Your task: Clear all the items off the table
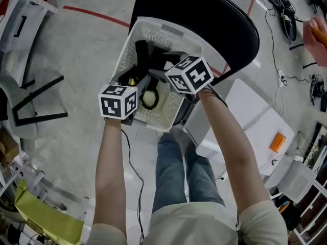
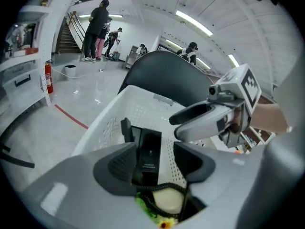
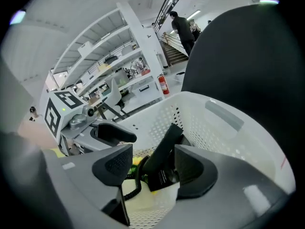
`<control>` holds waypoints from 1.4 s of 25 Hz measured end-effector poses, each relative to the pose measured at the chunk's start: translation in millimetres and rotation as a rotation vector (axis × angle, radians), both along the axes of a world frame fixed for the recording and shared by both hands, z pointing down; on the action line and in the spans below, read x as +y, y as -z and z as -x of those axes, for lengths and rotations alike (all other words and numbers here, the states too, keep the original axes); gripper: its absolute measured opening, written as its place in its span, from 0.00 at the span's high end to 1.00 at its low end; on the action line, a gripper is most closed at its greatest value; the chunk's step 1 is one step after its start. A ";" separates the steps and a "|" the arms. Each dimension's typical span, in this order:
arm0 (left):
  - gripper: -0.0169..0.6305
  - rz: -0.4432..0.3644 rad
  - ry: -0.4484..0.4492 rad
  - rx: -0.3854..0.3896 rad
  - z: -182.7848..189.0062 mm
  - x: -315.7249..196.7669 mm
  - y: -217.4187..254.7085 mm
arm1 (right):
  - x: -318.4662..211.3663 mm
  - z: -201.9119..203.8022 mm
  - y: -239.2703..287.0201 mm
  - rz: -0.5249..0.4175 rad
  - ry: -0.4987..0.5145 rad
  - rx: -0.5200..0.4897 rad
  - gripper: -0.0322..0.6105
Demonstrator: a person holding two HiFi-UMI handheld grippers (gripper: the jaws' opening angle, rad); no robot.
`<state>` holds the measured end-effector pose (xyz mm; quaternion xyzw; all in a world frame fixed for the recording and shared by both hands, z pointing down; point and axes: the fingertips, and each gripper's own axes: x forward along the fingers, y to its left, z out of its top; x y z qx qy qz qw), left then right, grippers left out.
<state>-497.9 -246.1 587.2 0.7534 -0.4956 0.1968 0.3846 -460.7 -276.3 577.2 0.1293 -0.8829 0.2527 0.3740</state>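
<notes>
A white perforated basket sits on a black chair. Inside lie a black handset-like slab with a coiled cord, a cream round thing and something green and yellow. Both grippers reach into the basket from the near side. My left gripper stands open, and the slab shows beyond its wide jaws. My right gripper is open too. The slab leans between its jaws against the right pad, with a gap at the left pad. Each gripper shows in the other's view, the right gripper and the left gripper.
A white table with an orange item stands to my right. Cables lie on the floor at top right, near a person's hand. A black frame stands at left. People stand by distant stairs.
</notes>
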 end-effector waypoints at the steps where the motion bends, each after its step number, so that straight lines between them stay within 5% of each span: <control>1: 0.59 -0.004 0.000 0.000 -0.8 -0.1 2.1 | -0.8 -1.5 1.4 -0.001 -0.007 0.001 0.53; 13: 0.61 -0.028 -0.011 -0.002 -24.8 16.0 33.1 | 19.8 -30.7 24.5 -0.033 -0.096 0.008 0.68; 20: 0.72 -0.053 0.024 -0.034 -37.3 26.1 59.7 | 34.7 -46.8 50.3 -0.082 -0.182 -0.003 0.86; 35: 0.93 -0.116 0.102 -0.079 -60.2 49.5 122.3 | 66.0 -80.1 111.2 -0.133 -0.291 -0.026 0.95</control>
